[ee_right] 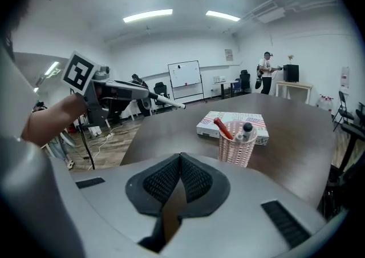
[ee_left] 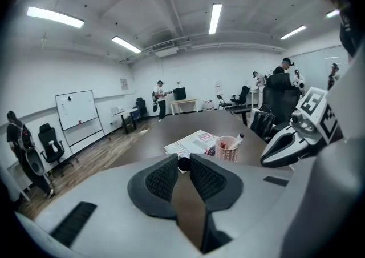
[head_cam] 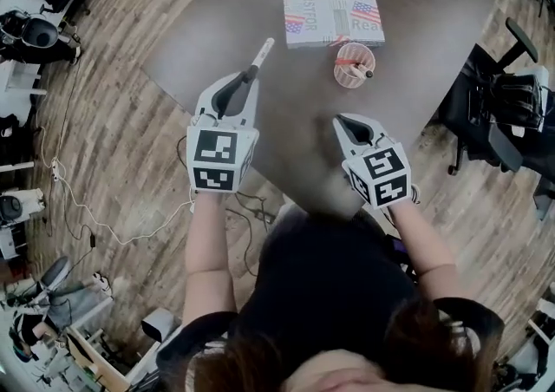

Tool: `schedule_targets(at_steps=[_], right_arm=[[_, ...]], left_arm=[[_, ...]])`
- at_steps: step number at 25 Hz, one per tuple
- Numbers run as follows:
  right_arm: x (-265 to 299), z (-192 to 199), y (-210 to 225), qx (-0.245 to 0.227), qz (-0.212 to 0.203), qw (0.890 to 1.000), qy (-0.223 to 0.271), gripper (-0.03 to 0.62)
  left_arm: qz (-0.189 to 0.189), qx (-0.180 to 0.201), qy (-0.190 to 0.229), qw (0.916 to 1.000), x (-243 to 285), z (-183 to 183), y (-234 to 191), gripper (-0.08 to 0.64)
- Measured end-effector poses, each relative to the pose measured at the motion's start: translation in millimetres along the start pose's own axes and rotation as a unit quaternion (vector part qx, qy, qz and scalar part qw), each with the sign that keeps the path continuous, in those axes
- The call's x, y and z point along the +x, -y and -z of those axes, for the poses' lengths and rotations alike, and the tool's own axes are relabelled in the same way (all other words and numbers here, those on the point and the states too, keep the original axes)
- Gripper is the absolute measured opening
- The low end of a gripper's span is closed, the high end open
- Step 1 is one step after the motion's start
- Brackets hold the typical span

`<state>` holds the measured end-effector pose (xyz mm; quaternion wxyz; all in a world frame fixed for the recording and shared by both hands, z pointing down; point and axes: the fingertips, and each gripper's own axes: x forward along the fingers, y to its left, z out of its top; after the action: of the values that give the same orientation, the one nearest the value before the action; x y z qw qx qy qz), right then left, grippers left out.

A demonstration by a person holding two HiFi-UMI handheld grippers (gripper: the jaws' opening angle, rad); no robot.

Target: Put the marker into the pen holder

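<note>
My left gripper (head_cam: 249,78) is shut on a white marker (head_cam: 261,55), which sticks out past the jaw tips and hangs above the table's left edge. In the left gripper view the marker's dark end (ee_left: 183,165) shows pinched between the pads. The pink mesh pen holder (head_cam: 354,66) stands upright on the dark table, to the right of the marker, with a red pen and a dark-capped marker in it. My right gripper (head_cam: 345,124) hovers below the holder, shut and empty. From the right gripper view the holder (ee_right: 238,146) lies ahead and slightly right of the jaws.
A book with a flag cover (head_cam: 334,17) lies just behind the pen holder. The dark table (head_cam: 425,26) has its near corner beneath my grippers. Black office chairs (head_cam: 507,91) stand at the right. People stand far off across the room.
</note>
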<state>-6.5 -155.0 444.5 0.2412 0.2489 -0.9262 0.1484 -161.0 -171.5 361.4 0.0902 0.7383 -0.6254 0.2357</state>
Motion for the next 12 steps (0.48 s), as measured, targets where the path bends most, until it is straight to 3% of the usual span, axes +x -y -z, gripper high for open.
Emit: schedule_targets(at_steps=[7, 12], right_arm=[[-22, 8, 28, 0.026, 0.050, 0.998, 0.009, 0.017], [-35, 17, 45, 0.040, 0.078, 0.996, 0.010, 0.017]], left_arm=[[0.090, 0.051, 0.030, 0.9942, 16, -45, 61, 0.081], [0.146, 0.059, 0.034, 0.9869, 32, -56, 95, 0.081]])
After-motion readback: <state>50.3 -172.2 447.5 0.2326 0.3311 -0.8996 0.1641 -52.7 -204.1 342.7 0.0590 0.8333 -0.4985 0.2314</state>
